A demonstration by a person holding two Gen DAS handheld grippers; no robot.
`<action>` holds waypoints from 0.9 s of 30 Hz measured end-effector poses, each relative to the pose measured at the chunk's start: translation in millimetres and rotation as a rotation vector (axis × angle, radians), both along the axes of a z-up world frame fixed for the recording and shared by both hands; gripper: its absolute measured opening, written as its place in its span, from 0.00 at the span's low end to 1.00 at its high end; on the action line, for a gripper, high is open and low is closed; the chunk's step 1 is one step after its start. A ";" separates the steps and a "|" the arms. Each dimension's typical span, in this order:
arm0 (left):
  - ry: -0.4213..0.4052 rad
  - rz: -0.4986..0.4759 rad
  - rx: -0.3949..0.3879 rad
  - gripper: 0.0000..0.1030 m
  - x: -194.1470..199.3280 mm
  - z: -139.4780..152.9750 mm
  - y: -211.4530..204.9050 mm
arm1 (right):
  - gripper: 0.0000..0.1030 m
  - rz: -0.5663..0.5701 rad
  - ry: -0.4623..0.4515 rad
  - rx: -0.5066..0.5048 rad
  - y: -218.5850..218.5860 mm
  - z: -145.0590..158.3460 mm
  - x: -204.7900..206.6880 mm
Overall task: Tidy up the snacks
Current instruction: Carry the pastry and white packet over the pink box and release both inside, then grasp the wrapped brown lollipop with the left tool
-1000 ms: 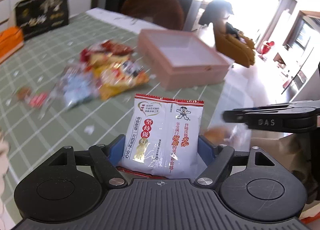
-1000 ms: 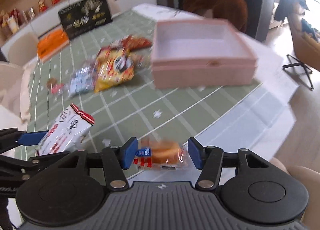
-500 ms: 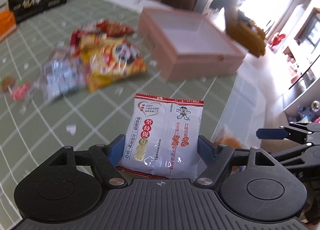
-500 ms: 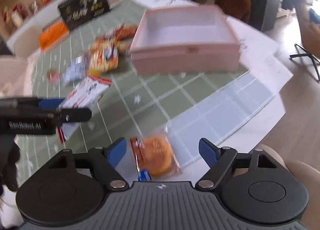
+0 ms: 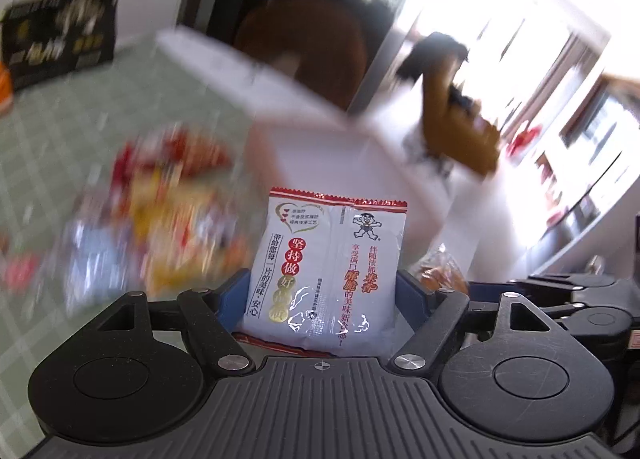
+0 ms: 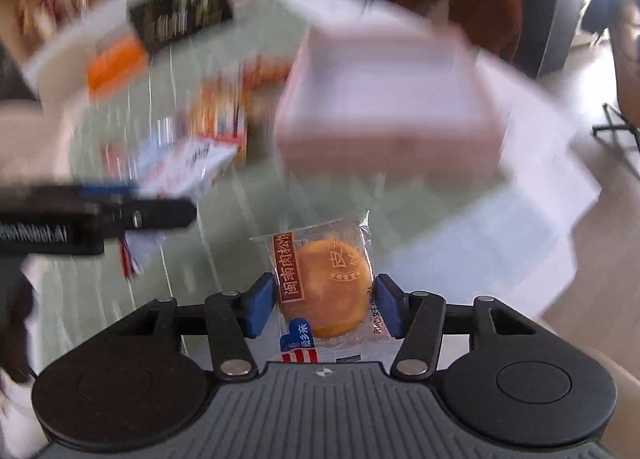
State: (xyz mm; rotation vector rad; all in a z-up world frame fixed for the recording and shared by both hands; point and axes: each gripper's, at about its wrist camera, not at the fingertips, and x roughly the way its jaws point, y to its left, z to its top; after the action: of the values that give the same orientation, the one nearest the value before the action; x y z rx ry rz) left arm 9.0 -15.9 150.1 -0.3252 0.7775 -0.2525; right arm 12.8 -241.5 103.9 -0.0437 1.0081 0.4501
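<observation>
The left gripper [image 5: 322, 299] is closed on an upright white rice cracker packet [image 5: 332, 271], the right gripper [image 6: 324, 305] clamps a wrapped round pastry [image 6: 328, 291], both in front of the blurred pink box [image 6: 384, 107].

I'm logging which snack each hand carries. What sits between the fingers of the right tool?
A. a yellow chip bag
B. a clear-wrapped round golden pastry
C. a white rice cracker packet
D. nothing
B: the right wrist view shows the right tool closed on the round pastry in clear wrap; the white rice cracker packet is in the left tool.
</observation>
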 end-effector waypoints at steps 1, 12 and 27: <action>-0.024 -0.003 0.006 0.80 12.1 10.3 -1.1 | 0.53 -0.012 -0.043 0.023 -3.0 16.4 13.0; 0.083 -0.095 0.046 0.78 177.9 -50.6 -52.4 | 0.67 -0.116 -0.171 0.005 -6.9 23.4 111.6; 0.085 0.335 0.136 0.54 67.2 -45.7 108.8 | 0.72 -0.205 -0.056 -0.113 -7.9 -30.1 92.7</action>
State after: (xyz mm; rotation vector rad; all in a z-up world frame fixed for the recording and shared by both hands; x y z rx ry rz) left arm 76.2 92.8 104.4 -0.3339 0.8060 0.1293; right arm 105.5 -249.3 73.9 -0.0530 0.9711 0.2035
